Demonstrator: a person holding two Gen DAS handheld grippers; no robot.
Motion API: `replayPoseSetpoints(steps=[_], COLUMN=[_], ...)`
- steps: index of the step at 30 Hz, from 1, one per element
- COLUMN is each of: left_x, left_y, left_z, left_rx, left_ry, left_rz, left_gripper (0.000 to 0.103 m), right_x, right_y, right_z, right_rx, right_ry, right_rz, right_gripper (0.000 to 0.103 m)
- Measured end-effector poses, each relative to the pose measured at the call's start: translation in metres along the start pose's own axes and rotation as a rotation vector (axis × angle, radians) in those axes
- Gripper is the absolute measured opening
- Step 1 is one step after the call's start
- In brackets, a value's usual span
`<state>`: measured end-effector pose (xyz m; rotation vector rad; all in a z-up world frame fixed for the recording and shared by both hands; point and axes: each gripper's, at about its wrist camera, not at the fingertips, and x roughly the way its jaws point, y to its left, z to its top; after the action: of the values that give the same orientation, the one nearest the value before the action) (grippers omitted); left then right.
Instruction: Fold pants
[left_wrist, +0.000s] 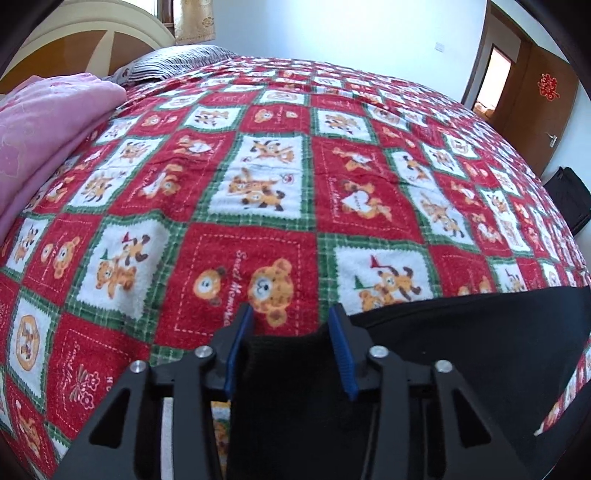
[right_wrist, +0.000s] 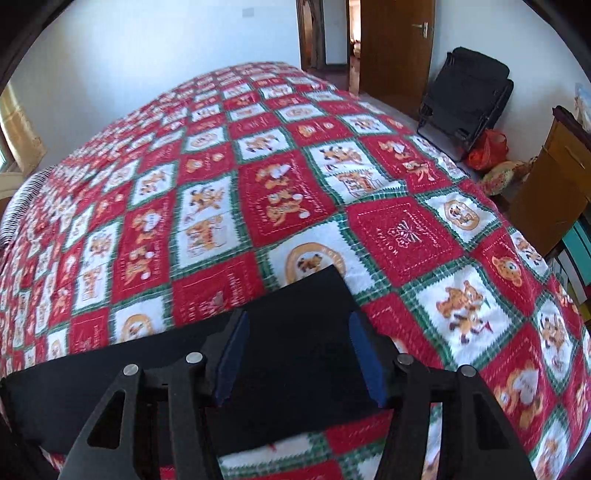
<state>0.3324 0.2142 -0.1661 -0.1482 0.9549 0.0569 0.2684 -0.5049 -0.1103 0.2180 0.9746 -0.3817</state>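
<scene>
Black pants (left_wrist: 461, 332) lie on a red, white and green bear-patterned blanket (left_wrist: 277, 177) that covers the bed. In the left wrist view one end of the pants stands bunched up between the blue pads (left_wrist: 341, 354) of my left gripper (left_wrist: 291, 314), touching both, so the gripper is shut on it. In the right wrist view the pants (right_wrist: 110, 387) stretch off to the left as a flat band, and a corner reaches past the fingertips. My right gripper (right_wrist: 298, 315) is shut on that cloth. The blanket (right_wrist: 258, 192) lies smooth beyond it.
A pink quilt (left_wrist: 44, 140) and a striped pillow (left_wrist: 173, 64) sit at the head of the bed. Beside the bed stand a black folded chair (right_wrist: 469, 99), a red bag (right_wrist: 485, 149) and a cardboard box (right_wrist: 554, 184). A wooden door (right_wrist: 395, 48) is open.
</scene>
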Motion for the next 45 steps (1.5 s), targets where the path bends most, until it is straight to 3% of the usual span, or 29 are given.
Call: replayPoseSetpoints(steps=[5,8,10,12,13,14,15,16,21,37,45], left_x=[0.003,0.004,0.003,0.003,0.003,0.003,0.002,0.000,-0.007,-0.053,-0.086], left_y=[0.001,0.002,0.003,0.002,0.002,0.001,0.002,0.002,0.002,0.015,0.031], left_z=[-0.001,-0.001,0.001,0.003,0.005,0.005,0.006,0.006,0.008,0.004,-0.012], left_rx=[0.002,0.008,0.013,0.029,0.032,0.031,0.029,0.031,0.037,-0.022,-0.090], left_ry=[-0.001,0.005,0.011,0.015,0.020,0.022,0.022,0.018,-0.013,-0.162,-0.236], left_rz=[0.006,-0.001,-0.013,-0.008,-0.007,-0.012,-0.018,-0.035,-0.070,-0.179,-0.304], left_gripper=[0.055,0.054,0.050,0.030,0.025,0.020,0.017,0.014,0.011,0.011,0.011], right_x=[0.031,0.045,0.052,0.056,0.056,0.056,0.054,0.053,0.037,-0.075,-0.118], right_y=[-0.012,-0.014,-0.012,-0.008,-0.008,-0.008,-0.008,-0.008,-0.008,-0.013,-0.029], right_z=[0.019,0.024,0.023,0.022,0.021,0.021,0.021,0.021,0.019,-0.002,-0.030], right_rx=[-0.008,-0.010,-0.025,-0.050,-0.051,-0.054,-0.064,-0.066,-0.085,-0.122,-0.109], right_ry=[0.063,0.101,0.116,0.116,0.117,0.115,0.112,0.109,0.081,-0.146,-0.222], right_rz=[-0.020,0.036,0.058,0.052,0.052,0.047,0.034,0.038,0.068,0.067,0.082], right_gripper=[0.059,0.059,0.059,0.059,0.058,0.054,0.035,0.024,0.009,0.008,0.007])
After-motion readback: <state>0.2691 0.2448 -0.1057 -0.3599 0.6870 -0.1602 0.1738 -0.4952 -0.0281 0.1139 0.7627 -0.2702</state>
